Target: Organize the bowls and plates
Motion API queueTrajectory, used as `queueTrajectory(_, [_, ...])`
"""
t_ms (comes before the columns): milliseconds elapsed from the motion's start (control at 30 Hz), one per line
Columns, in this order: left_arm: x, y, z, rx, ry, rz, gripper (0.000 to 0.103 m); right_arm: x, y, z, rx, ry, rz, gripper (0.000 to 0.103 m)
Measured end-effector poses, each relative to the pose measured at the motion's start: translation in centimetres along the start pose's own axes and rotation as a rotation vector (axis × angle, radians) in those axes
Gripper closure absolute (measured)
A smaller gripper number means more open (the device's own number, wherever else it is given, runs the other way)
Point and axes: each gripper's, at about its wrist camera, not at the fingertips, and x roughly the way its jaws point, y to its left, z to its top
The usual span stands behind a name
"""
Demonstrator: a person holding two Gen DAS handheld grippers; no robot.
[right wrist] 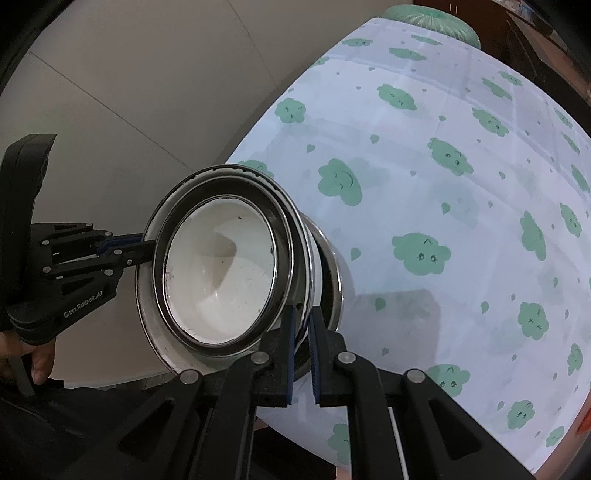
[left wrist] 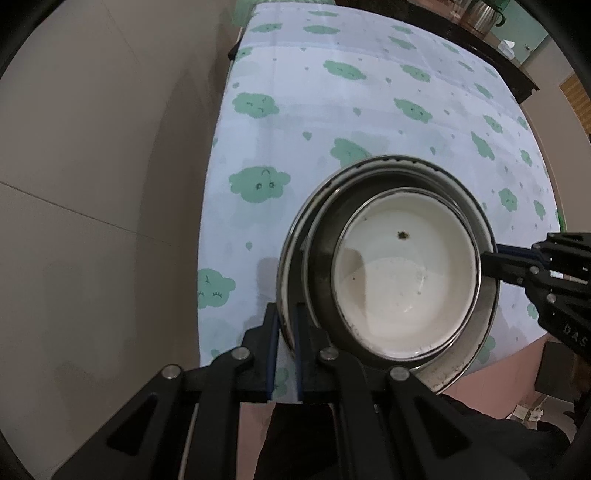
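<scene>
A stack of nested dishes sits near the table's front left corner: a white bowl (left wrist: 404, 273) with a dark speck inside lies in a steel bowl (left wrist: 325, 236), on a steel plate (left wrist: 448, 371). My left gripper (left wrist: 286, 317) is shut on the plate's rim at its near left side. My right gripper (right wrist: 302, 314) is shut on the stack's rim on the opposite side; it also shows in the left wrist view (left wrist: 496, 264). In the right wrist view the white bowl (right wrist: 221, 269) and plate rim (right wrist: 162, 347) show, with the left gripper (right wrist: 142, 247) at the far side.
The table wears a pale cloth with green cloud prints (left wrist: 369, 103). Tiled floor (left wrist: 92, 184) lies to the left. A steel kettle (left wrist: 484, 14) stands on a dark counter beyond the table's far end. A green stool (right wrist: 432, 16) stands at the far end.
</scene>
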Motion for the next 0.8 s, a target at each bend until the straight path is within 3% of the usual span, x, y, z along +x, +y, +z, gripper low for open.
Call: queueTrajectory(800, [2.6, -0.6, 0.1, 0.021, 0.056, 0.001, 0.101, 1.9, -0.8, 0.1, 0.014, 0.060, 0.006, 0.094])
